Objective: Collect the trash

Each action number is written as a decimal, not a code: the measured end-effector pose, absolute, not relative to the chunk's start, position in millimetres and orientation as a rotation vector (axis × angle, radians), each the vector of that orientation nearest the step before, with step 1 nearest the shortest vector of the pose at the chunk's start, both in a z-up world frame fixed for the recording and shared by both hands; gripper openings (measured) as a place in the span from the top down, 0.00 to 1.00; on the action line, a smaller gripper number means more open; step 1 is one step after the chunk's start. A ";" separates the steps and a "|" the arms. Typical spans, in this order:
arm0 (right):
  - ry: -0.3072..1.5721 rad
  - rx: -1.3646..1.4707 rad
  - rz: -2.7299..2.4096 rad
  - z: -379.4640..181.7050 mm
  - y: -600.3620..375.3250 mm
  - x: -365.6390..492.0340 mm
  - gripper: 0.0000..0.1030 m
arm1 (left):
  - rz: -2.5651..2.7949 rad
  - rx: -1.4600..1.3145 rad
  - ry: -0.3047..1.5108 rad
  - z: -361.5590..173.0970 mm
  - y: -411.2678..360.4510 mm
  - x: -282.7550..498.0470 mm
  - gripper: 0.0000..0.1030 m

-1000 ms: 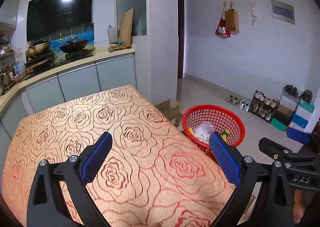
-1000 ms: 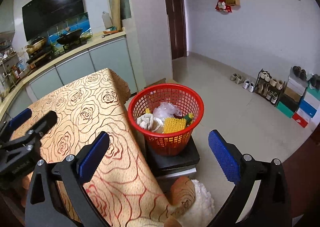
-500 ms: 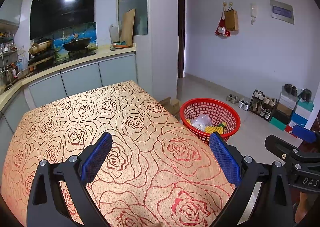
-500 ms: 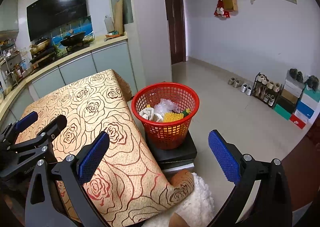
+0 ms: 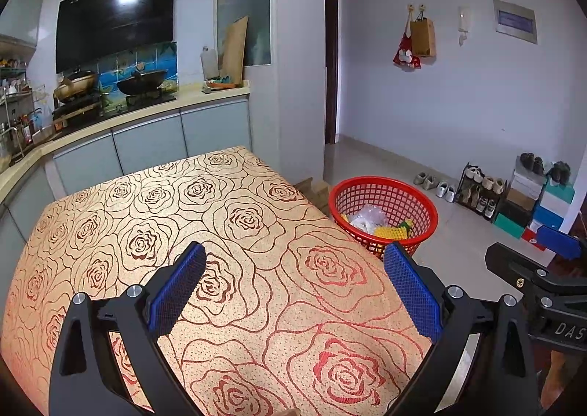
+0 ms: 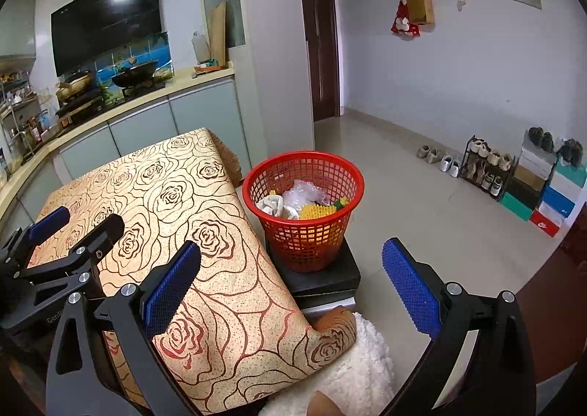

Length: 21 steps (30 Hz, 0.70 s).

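Observation:
A red mesh basket (image 6: 330,232) stands on a black box right of the table; it also shows in the left wrist view (image 5: 403,195). Inside lie crumpled clear plastic (image 6: 304,192), white cloth-like trash (image 6: 273,205) and a yellow studded piece (image 6: 315,212). My left gripper (image 5: 293,282) is open and empty above the table with the rose-patterned cloth (image 5: 183,217). My right gripper (image 6: 291,278) is open and empty, above the table's right edge, nearer me than the basket. No trash shows on the cloth.
A kitchen counter (image 5: 146,115) with pans runs behind the table. A black box (image 6: 323,276) sits under the basket. A white fluffy cushion (image 6: 352,372) lies at the table's near corner. Shoe rack and boxes (image 6: 532,177) line the right wall.
Both grippers have drawn back and risen, so table and basket look farther away. Both stay open and empty.

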State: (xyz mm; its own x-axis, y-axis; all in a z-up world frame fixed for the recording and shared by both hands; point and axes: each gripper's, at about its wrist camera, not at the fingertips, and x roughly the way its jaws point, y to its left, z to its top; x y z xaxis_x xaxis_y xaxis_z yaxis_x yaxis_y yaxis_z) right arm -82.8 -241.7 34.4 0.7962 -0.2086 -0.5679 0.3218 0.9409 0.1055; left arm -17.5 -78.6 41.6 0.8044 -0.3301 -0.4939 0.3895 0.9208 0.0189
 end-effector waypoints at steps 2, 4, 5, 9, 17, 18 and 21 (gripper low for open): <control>0.586 0.201 -0.288 34.4 -241.4 -82.5 0.06 | -0.386 0.121 0.509 40.4 -79.1 -17.9 0.09; 0.586 0.201 -0.287 34.6 -241.1 -82.8 0.06 | -0.385 0.120 0.511 40.3 -79.4 -18.3 0.09; 0.586 0.201 -0.288 34.5 -240.9 -82.9 0.06 | -0.385 0.118 0.511 40.6 -78.9 -18.4 0.09; 0.585 0.199 -0.284 34.5 -239.4 -84.4 0.06 | -0.383 0.116 0.505 42.5 -77.1 -19.4 0.09; 0.582 0.199 -0.281 35.2 -238.9 -84.9 0.06 | -0.378 0.109 0.509 43.5 -75.0 -20.5 0.09; 0.581 0.199 -0.282 35.5 -239.0 -85.4 0.06 | -0.378 0.108 0.509 43.8 -74.9 -20.1 0.09; 0.578 0.198 -0.283 36.2 -239.5 -85.6 0.06 | -0.377 0.105 0.507 43.7 -74.6 -21.5 0.09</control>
State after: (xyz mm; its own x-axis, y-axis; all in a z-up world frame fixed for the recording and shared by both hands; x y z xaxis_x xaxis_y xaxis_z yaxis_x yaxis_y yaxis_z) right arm -85.6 -239.5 36.2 0.8003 -0.2070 -0.5627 0.3175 0.9424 0.1049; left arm -21.5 -74.6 43.7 0.8072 -0.3260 -0.4920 0.3773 0.9261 0.0054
